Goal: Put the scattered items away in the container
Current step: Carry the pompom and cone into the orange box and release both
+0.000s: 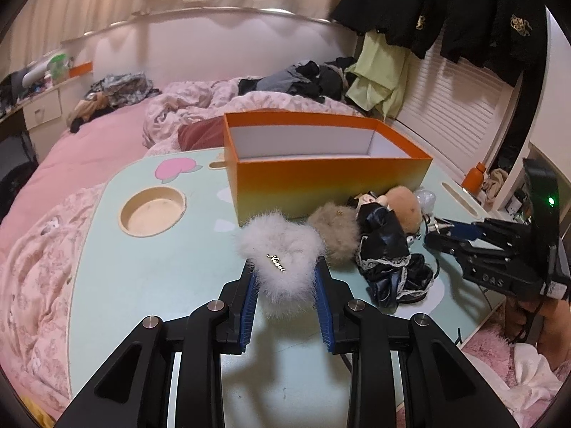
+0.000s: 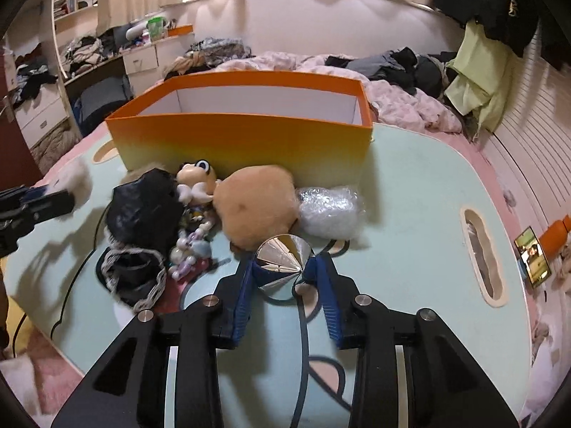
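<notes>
Pickup step: left tongs (image 1: 285,278) pinch the white fluffy clip (image 1: 280,249), right tongs (image 2: 285,271) clamp the silver cone (image 2: 283,255); next, lift both toward the orange box (image 2: 242,139) at twelve o'clock

The orange box (image 2: 242,135) hides its floor; the phone (image 2: 534,257) screen is unreadably small.

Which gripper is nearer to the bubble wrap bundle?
Right. The right gripper, holding a silver cone, is just before the bubble wrap bundle; the left gripper is beyond the toy pile.
</notes>
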